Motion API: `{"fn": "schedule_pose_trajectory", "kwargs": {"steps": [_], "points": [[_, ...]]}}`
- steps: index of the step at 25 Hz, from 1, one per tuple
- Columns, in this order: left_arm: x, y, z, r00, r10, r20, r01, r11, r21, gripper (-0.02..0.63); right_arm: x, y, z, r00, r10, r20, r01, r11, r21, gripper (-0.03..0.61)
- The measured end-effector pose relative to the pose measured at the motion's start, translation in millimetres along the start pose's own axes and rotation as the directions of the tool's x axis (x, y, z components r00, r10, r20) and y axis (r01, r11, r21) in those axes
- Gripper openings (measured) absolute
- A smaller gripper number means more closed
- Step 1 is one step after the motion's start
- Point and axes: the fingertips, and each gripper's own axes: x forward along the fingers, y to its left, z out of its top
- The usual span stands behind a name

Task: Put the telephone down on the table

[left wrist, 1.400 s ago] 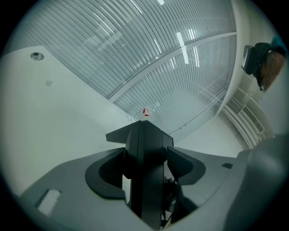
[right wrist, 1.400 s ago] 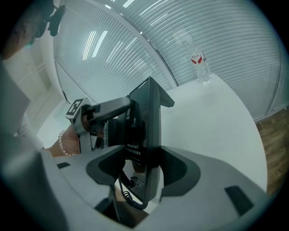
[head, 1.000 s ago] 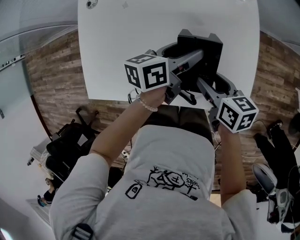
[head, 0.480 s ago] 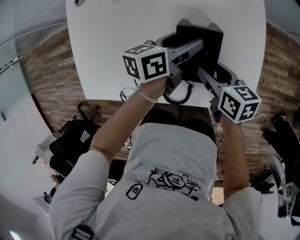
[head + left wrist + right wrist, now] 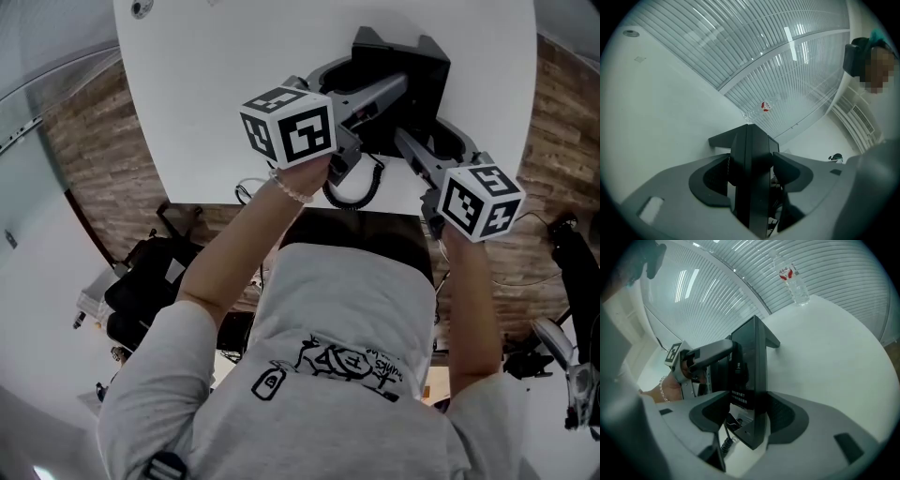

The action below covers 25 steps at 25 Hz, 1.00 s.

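Observation:
A black desk telephone [image 5: 398,80] is held upright on its edge over the white table [image 5: 234,84], near the table's front edge. My left gripper [image 5: 373,103] is shut on its left side and my right gripper [image 5: 424,155] is shut on its right side. In the left gripper view the telephone [image 5: 750,159] stands narrow between the pads of the left gripper [image 5: 751,178]. In the right gripper view the telephone [image 5: 750,366] fills the gap of the right gripper [image 5: 747,416], its lower corner close above the table. Its coiled cord [image 5: 361,187] hangs below.
A water bottle [image 5: 792,280] stands at the table's far side, before a glass wall with blinds. A small round object [image 5: 141,7] lies at the far left corner. On the wooden floor are dark bags [image 5: 141,291] at left and black gear [image 5: 572,272] at right.
Both grippers have sunk toward the table with the telephone still between them. The coiled cord has come into view below the left gripper.

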Motion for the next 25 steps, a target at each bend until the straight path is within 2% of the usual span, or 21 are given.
{"fn": "schedule_pose_trajectory", "kwargs": {"steps": [4, 8, 12, 13, 19, 25], "points": [[3.6, 0.0, -3.7, 0.999, -0.019, -0.039, 0.018, 1.0, -0.024, 0.281, 0.3, -2.4, -1.7, 1.0, 0.016, -0.009, -0.016, 1.0, 0.01, 0.23], [1.7, 2.8, -6.0, 0.998, 0.022, -0.055, -0.024, 0.999, -0.031, 0.304, 1.6, -1.5, -4.1, 0.999, 0.012, -0.036, -0.011, 1.0, 0.02, 0.23], [1.7, -4.3, -10.7, 0.989, 0.055, -0.135, -0.047, 0.997, 0.069, 0.305, -1.5, -2.0, 0.9, 0.998, -0.033, -0.061, 0.032, 0.999, -0.016, 0.23], [-0.1, -6.0, -10.7, 0.988, 0.062, -0.141, -0.052, 0.996, 0.073, 0.323, -4.4, -1.8, 2.7, 0.997, -0.045, -0.064, 0.043, 0.999, -0.029, 0.23], [-25.1, -8.8, -4.5, 0.983, 0.15, -0.111, -0.141, 0.987, 0.081, 0.327, -32.4, 1.6, 15.0, 0.995, -0.088, -0.04, 0.085, 0.994, -0.073, 0.23], [-50.7, -35.1, 3.5, 0.986, 0.149, -0.077, -0.145, 0.988, 0.06, 0.327, -64.7, 20.3, 40.0, 0.996, -0.088, 0.011, 0.089, 0.989, -0.115, 0.23]]}}
